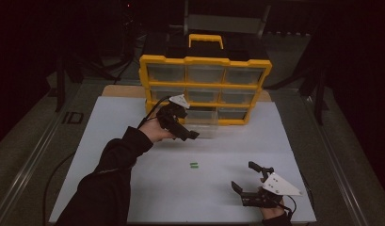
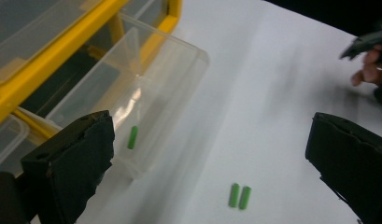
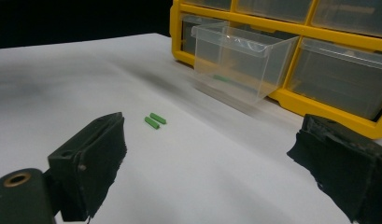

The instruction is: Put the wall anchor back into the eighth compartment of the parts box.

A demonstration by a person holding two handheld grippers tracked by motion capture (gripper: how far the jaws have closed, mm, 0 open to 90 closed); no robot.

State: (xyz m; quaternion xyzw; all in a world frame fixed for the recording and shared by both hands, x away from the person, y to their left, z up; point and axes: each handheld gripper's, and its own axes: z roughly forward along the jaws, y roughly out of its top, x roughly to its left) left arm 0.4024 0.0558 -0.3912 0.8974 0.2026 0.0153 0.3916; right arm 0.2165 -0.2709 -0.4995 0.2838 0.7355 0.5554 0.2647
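- the yellow plastic organiser cabinet with clear drawers [image 1: 205, 89] is standing at the far edge of the white table top [image 1: 110, 141], and it is serving as the landmark here.
- one clear plastic drawer [image 2: 151, 93] is sticking out of the cabinet's bottom row, pulled forward over the table.
- a single short green cylinder [image 2: 132, 137] is lying inside that pulled-out drawer, on its floor.
- two more short green cylinders [image 2: 239, 196] are lying side by side and touching on the table, in front of the cabinet and well apart from it.
- the left gripper [image 1: 192, 135] is hovering just in front of the cabinet, beside the open drawer; its jaws are standing wide apart, released, with nothing between the pads.
- the right gripper [image 1: 246, 181] is sitting near the table's front edge, far from the cabinet, to the right of the green pair; its jaws are also spread wide and are grasping nothing.
- the person's dark sleeve [image 1: 110, 174] is reaching up toward the cabinet from the near side of the table.
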